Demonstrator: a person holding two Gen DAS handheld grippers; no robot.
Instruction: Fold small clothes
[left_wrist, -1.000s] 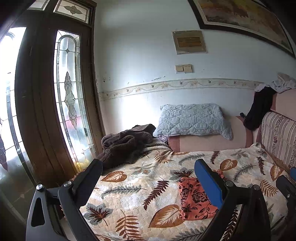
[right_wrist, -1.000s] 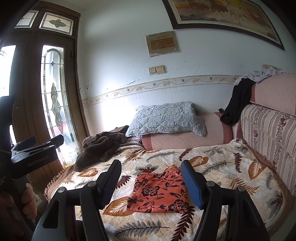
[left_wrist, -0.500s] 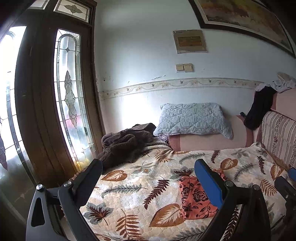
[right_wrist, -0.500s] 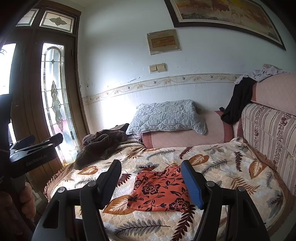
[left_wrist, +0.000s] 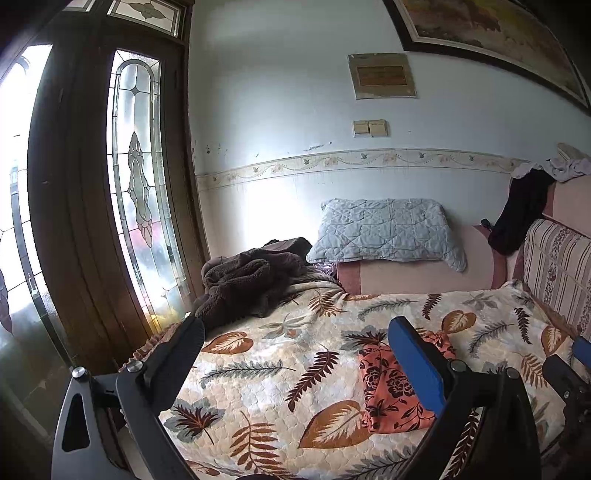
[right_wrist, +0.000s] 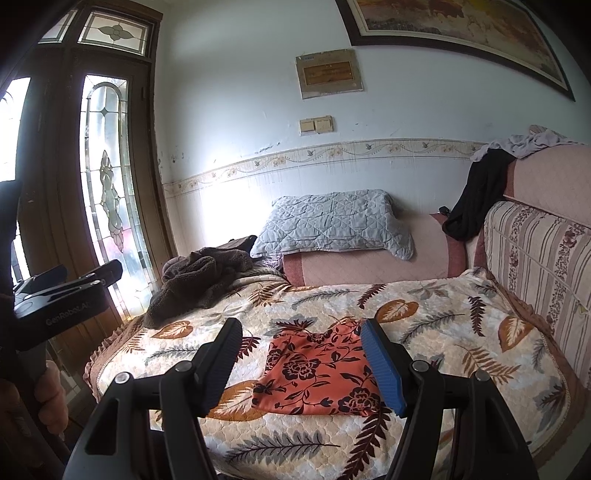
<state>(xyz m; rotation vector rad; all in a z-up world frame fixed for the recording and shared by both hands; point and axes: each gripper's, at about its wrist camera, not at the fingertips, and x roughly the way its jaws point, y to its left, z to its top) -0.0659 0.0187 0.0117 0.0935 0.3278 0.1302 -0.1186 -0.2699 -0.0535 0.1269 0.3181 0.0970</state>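
Orange floral cloth garment (right_wrist: 314, 373) lies flat, lower centre, on the leaf-print quilted bed cover (right_wrist: 443, 332). Both grippers, left gripper (left_wrist: 295, 354) and right gripper (right_wrist: 301, 354), hover with fingers spread, empty. Best start: pinch the two near corners squarely.

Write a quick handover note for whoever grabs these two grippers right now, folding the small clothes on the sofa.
Left gripper: open, empty, held above the leaf-print cover.
Right gripper: open, empty, aimed at the orange floral garment.
The garment lies fairly flat on the cover near the front edge, touched by neither gripper. Whether it is already folded once I cannot tell.
A brown fleece is heaped at the far left corner, and dark and pale clothes hang over the sofa back.
Done: nothing visibly gripped or stacked.
Left: grasp the garment's edges, fold it, then likely the other items.
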